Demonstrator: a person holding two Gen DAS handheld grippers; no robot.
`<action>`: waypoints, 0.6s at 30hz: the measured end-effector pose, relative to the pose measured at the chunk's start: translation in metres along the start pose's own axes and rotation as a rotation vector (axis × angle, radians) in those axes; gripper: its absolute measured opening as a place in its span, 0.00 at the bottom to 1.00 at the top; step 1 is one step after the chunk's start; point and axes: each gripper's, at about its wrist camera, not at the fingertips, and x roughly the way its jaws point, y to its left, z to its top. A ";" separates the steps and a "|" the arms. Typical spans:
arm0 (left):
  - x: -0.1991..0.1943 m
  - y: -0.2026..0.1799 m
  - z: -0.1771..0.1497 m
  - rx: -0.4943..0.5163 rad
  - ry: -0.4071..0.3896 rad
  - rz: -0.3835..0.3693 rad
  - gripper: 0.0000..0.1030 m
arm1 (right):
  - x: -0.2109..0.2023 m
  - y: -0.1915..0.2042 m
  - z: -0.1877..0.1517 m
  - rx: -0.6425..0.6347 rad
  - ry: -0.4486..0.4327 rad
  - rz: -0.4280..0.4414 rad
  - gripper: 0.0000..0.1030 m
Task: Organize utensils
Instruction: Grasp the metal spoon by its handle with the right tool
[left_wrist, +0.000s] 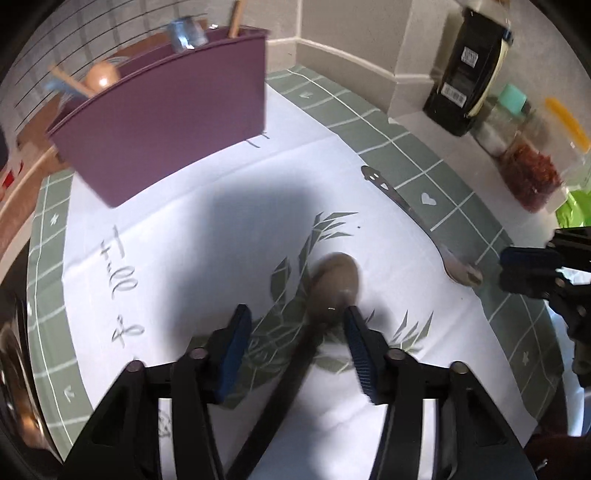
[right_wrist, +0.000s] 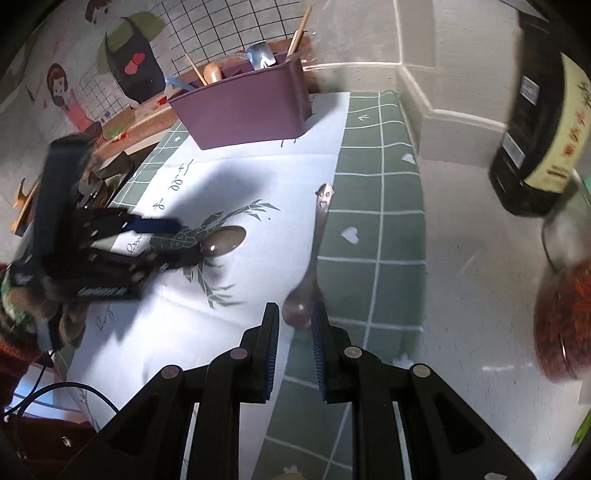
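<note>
Your left gripper straddles the dark-handled spoon on the white cloth; its jaws stand apart and the pads do not press the handle, so nothing is grasped. Your right gripper hangs over the bowl of the metal spoon, jaws narrowly parted with the bowl between their tips; you cannot tell from either view whether the pads touch it. That spoon lies along the cloth's edge, on the green checked mat.

Only the right wrist view shows your left gripper from the side, and the cartoon wall stickers. Only the left wrist view shows the teal-capped jar beside the dark bottle.

The purple utensil holder stands at the far edge of the cloth, holding wooden handles, a wooden spoon and a metal utensil. A clear jar holds red flakes.
</note>
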 end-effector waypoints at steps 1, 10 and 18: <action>0.003 -0.003 0.004 0.016 0.014 -0.001 0.46 | -0.002 -0.001 -0.003 -0.004 -0.004 -0.008 0.17; 0.013 -0.020 0.027 0.047 0.057 0.001 0.34 | -0.005 -0.002 -0.005 -0.034 -0.004 -0.042 0.17; -0.028 0.029 -0.018 -0.300 -0.129 0.044 0.34 | 0.003 0.009 -0.011 -0.005 -0.042 -0.028 0.17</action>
